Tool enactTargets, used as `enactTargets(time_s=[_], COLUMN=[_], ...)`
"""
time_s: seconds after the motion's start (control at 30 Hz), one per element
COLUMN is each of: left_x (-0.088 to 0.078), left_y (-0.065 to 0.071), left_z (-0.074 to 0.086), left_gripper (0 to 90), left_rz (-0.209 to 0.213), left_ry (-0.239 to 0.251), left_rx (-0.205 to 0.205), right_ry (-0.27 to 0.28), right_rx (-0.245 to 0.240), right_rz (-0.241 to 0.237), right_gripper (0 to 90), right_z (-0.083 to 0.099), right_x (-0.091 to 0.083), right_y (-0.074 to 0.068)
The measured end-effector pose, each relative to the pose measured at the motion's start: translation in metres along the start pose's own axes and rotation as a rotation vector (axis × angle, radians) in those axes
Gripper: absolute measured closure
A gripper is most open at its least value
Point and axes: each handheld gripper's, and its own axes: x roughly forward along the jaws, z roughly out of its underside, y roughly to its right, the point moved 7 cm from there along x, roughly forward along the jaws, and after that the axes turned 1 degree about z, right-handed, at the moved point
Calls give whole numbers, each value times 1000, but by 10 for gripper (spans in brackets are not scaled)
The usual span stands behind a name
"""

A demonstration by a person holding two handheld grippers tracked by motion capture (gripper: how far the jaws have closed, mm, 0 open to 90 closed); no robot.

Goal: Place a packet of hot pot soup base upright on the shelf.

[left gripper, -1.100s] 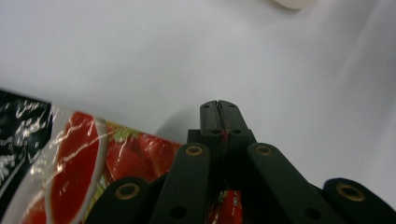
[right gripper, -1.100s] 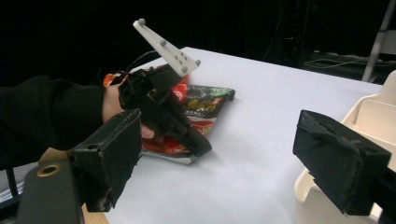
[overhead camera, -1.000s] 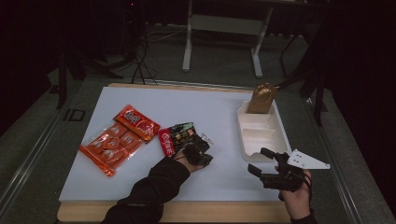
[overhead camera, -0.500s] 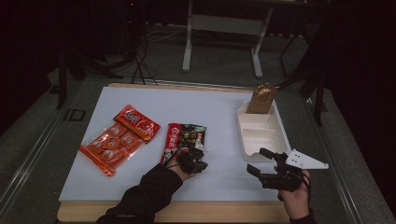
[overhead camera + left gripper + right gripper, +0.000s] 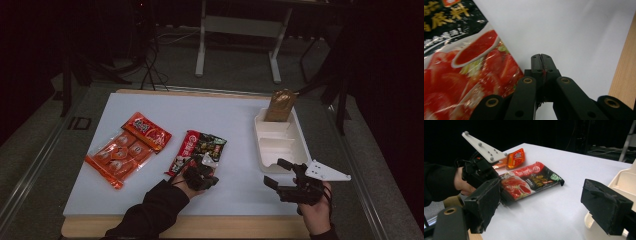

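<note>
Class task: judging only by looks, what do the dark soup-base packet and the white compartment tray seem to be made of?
Dark soup-base packet: probably glossy printed plastic film; it glints and wrinkles in the left gripper view. White compartment tray: likely matte moulded plastic or foam, with rounded, uniform off-white walls; which one is unclear.

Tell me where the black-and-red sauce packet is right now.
In the high view the sauce packet lies flat mid-table, between the orange snack packs and the white tray, just beyond the left gripper.
</note>
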Motion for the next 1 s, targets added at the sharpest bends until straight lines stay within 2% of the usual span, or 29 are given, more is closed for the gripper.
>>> enactTargets(time_s=[0.2, 0.3, 0.33, 0.5, 0.6, 0.67, 0.73, 0.8, 0.87, 1.0], left_x=[-30, -45, -50, -68, -73, -74, -74, -73, -72, -68], left_y=[-14, -25, -28, -49, -61, -68, -76, -83, -91, -105], left_z=[-2, -1, -1, 1, 2, 1, 1, -1, -2, -5], left_gripper=[895, 856, 818, 727, 674, 673, 619, 618, 577, 546], left_rz=[-17, -34, -39, -91, -118, -137, -152, -155, -178, -181], left_ry=[77, 110, 119, 158, 166, 175, 175, 182, 189, 196], left_rx=[-37, -58, -60, -79, -95, -107, -118, -126, -138, -169], right_ry=[0, 0, -2, 3, 7, 3, 1, 0, -4, -7], right_rx=[-7, -4, -8, -20, -24, -19, -21, -20, -20, -20], right_rz=[4, -2, 1, 2, 3, 4, 9, 10, 11, 14], right_gripper=[157, 157, 157, 157, 157, 157, 157, 157, 157, 157], right_z=[1, 1, 1, 1, 1, 1, 2, 3, 4, 4], right_x=[1, 2, 2, 0, -2, -2, -3, -3, -3, -4], right_y=[0, -2, -2, -6, -8, -8, -8, -8, -8, -8])
